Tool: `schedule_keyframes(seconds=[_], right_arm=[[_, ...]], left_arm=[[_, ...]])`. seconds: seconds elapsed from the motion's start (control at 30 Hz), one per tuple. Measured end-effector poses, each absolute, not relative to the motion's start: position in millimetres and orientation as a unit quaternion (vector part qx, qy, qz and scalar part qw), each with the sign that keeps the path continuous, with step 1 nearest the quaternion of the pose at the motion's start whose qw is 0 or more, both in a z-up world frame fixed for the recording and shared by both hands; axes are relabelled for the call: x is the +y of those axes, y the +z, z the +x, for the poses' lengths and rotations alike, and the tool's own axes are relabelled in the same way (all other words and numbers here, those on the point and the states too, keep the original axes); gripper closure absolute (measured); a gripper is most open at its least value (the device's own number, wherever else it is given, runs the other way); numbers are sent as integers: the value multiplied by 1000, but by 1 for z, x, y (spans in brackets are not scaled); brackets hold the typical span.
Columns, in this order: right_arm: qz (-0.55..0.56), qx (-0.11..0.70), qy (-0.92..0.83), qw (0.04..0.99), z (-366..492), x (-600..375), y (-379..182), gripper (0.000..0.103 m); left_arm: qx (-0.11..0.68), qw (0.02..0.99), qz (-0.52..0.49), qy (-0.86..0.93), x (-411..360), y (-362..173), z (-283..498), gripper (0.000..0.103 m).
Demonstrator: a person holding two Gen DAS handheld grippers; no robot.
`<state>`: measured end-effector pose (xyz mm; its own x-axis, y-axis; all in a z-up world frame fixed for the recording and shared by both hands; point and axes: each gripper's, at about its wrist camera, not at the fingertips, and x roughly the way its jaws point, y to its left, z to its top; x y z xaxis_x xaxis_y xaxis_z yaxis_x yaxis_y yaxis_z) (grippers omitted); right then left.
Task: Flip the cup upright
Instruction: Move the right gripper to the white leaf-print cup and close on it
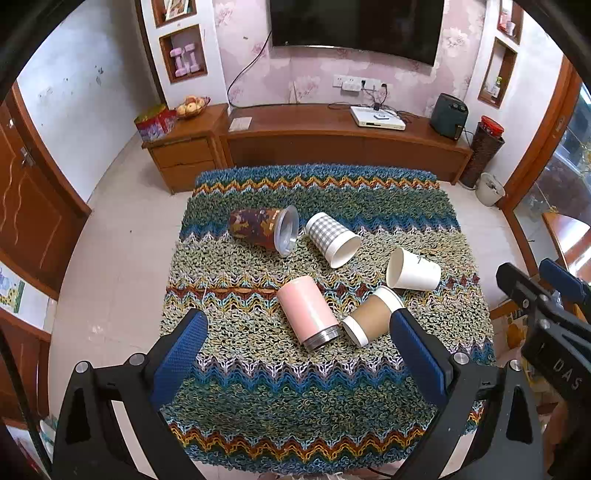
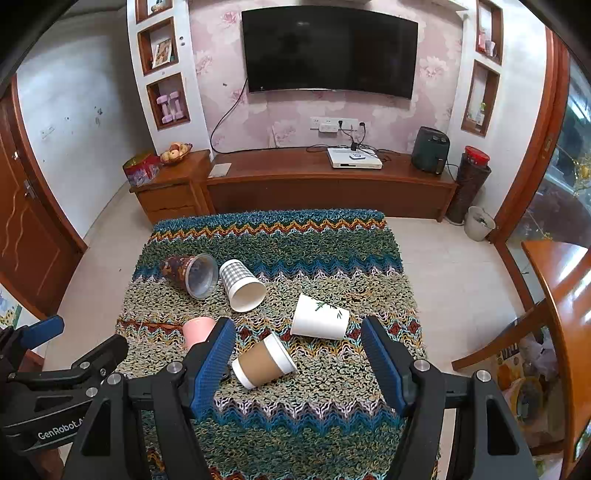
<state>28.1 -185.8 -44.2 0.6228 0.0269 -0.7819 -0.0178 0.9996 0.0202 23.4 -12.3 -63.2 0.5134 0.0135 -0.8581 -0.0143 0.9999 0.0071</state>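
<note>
Several cups lie on their sides on a table under a knitted zigzag cloth (image 1: 295, 398). They are a pink steel tumbler (image 1: 307, 311) (image 2: 197, 330), a brown paper cup (image 1: 371, 315) (image 2: 263, 360), a white paper cup (image 1: 413, 274) (image 2: 320, 321), a grey checked paper cup (image 1: 331, 239) (image 2: 241, 283) and a dark patterned plastic cup (image 1: 263, 229) (image 2: 190, 273). My left gripper (image 1: 299, 328) is open and empty, held above the near half of the table. My right gripper (image 2: 298, 338) is open and empty, above the brown cup; it also shows in the left wrist view (image 1: 532, 280).
A wooden TV cabinet (image 1: 332, 136) stands behind the table under a wall television (image 1: 356, 27). A white bucket (image 1: 489, 188) sits on the floor at the right. A wooden door (image 1: 26, 206) is at the left, a glass cabinet (image 2: 561, 221) at the right.
</note>
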Motion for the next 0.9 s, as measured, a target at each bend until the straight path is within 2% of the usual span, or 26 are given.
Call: schedule_keyframes(seconds=[0.6,0.9], right_arm=[[-51,462,73,883,76,-201,-105,32],[-164,458,120,865,99,-193,-144,32]], left_arm=[[538,842,-15,51,-11,-111,52,4],[567,820,-26,79,-5,-139,61,4]])
